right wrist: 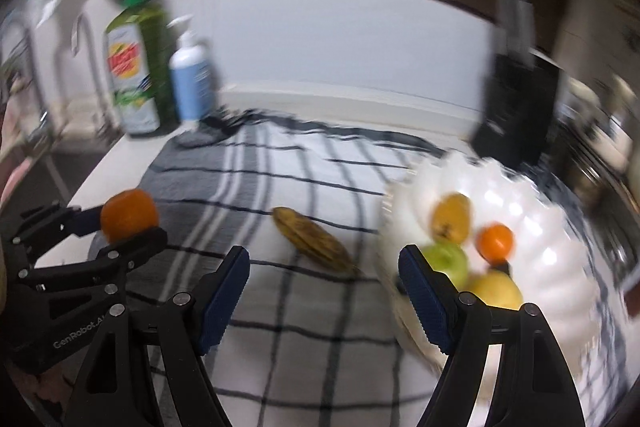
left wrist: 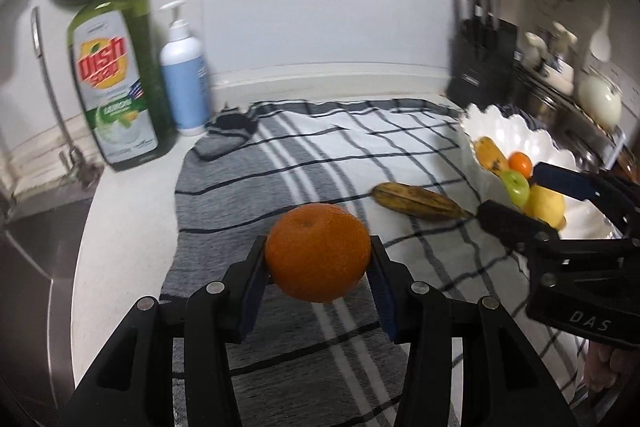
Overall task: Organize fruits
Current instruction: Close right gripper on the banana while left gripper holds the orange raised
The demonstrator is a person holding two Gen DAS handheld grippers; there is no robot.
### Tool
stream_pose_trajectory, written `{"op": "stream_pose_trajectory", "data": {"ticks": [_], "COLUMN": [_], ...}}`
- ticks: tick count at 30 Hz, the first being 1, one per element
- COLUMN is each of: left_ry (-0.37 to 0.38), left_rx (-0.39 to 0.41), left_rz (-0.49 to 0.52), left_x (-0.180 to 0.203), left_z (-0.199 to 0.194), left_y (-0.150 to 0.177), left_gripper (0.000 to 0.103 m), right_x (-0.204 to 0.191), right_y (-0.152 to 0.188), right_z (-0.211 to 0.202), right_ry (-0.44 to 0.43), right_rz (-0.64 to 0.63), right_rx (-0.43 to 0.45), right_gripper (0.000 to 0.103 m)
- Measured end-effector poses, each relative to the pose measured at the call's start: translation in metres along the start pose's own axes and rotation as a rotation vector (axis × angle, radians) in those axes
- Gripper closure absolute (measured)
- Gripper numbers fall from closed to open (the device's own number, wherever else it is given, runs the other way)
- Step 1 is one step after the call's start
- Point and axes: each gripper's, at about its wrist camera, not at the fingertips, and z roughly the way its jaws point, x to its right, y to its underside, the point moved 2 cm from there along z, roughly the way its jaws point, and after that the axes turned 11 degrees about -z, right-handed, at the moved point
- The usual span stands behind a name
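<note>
My left gripper (left wrist: 318,251) is shut on a large orange (left wrist: 318,253) and holds it above the checked cloth; it also shows in the right wrist view (right wrist: 129,215). A brown-spotted banana (left wrist: 418,202) (right wrist: 314,240) lies on the cloth. A white scalloped bowl (left wrist: 516,127) (right wrist: 532,203) at the right holds a yellow banana piece (right wrist: 451,217), a small orange (right wrist: 496,242), a green apple (right wrist: 448,261) and a yellow lemon (right wrist: 498,291). My right gripper (right wrist: 324,301) is open and empty over the cloth, beside the bowl's near rim; it also shows in the left wrist view (left wrist: 520,195).
A checked cloth (left wrist: 320,155) covers the counter. A green dish soap bottle (left wrist: 112,75) and a white and blue pump bottle (left wrist: 186,75) stand at the back left, by the sink (left wrist: 36,247) and tap. A black knife block (left wrist: 482,63) stands behind the bowl.
</note>
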Motion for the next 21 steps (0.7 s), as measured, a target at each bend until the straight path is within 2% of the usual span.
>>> {"op": "stream_pose_trajectory", "data": {"ticks": [5,10,21], "left_ry": [-0.021,-0.048,-0.066], "left_rx": [-0.001,-0.014,-0.046], "left_rz": [-0.074,-0.085,-0.096], "left_x": [-0.006,-0.008,-0.011], "left_z": [0.003,0.012,0.035], "left_y": [-0.004,-0.008,-0.017], "left_gripper": [0.056,0.056,0.056], "right_x": [0.0,-0.006,-0.005], "right_y": [-0.016,-0.024,-0.021], "right_z": [0.032,0.071,0.119], "right_ry": [-0.093,-0.141,-0.19], "right_rz": [-0.104,-0.209,-0.236], "right_rx": [-0.082,-0.191,-0.333], "right_gripper": [0.028,0.041,0.043]}}
